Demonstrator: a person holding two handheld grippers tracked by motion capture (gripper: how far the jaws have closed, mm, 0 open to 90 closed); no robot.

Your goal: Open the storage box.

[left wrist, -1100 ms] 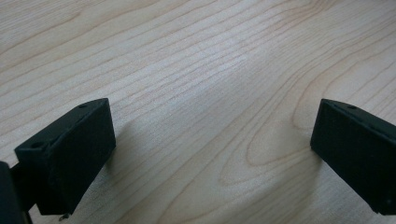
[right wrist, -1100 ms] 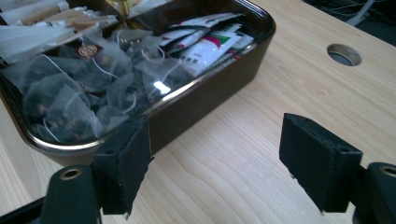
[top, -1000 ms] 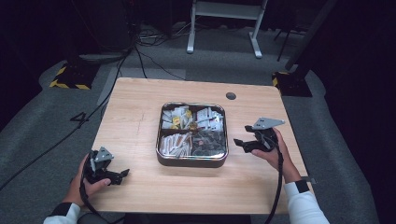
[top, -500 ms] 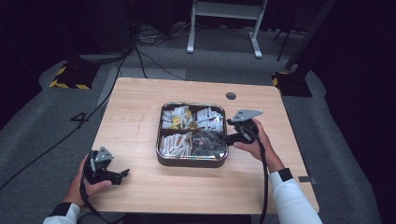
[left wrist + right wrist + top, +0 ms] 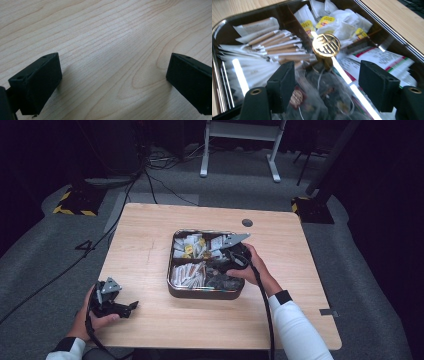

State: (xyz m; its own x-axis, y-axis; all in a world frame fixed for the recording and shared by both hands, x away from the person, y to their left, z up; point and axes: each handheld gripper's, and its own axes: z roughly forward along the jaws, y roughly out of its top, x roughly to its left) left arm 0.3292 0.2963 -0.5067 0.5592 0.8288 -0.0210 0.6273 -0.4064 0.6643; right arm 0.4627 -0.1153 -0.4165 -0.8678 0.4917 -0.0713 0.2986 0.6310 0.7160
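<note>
— Two tongs: what's changing?
— The right tongs [image 5: 325,82], jaws narrowing but empty, are now hanging over the square metal tin of sachets [image 5: 172,275] mid-counter, nearing its round gold knob [image 5: 326,45]. The left tongs [image 5: 120,306] are idling open.

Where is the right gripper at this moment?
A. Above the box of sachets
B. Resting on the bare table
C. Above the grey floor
A: the right gripper is over the box, its open jaws pointing at the gold knob.
</note>
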